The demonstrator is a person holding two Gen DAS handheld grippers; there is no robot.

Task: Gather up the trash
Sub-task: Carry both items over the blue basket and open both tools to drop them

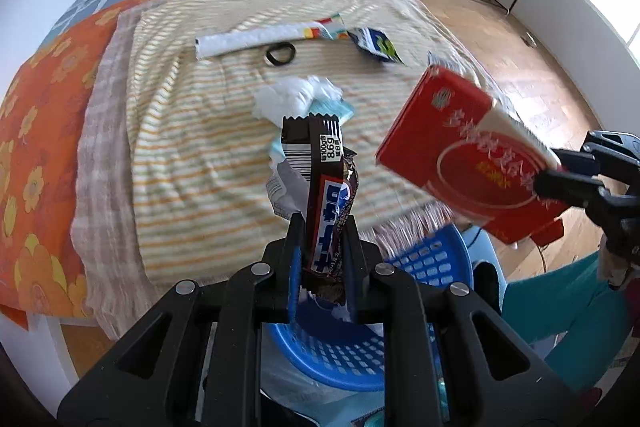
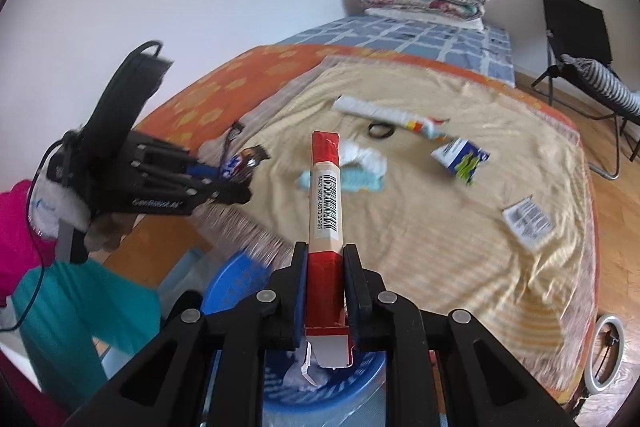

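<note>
My left gripper (image 1: 323,251) pinches a brown chocolate bar wrapper (image 1: 326,195) at lower centre of its view, the jaws pressed on its lower half; the label shows a barcode and "869", with blue-and-white lettering I cannot read. My right gripper (image 2: 325,283) clamps a red carton (image 2: 326,195) by its narrow sides; a barcode runs up its pale edge, and in the left view its red face (image 1: 460,155) carries gold characters too blurred to read. Below both sits a blue perforated basket (image 1: 340,355), at the bed's near fringed edge, with crumpled white paper (image 2: 308,373) inside. On the striped yellow blanket (image 1: 200,147) lie a white tissue wad (image 1: 296,99), a black hair tie (image 1: 280,54), a long white wrapper (image 1: 256,41), a blue-and-green packet (image 1: 378,45) and a grey printed sachet (image 2: 528,219). Open wooden floor (image 1: 520,67) lies to the blanket's right.
</note>
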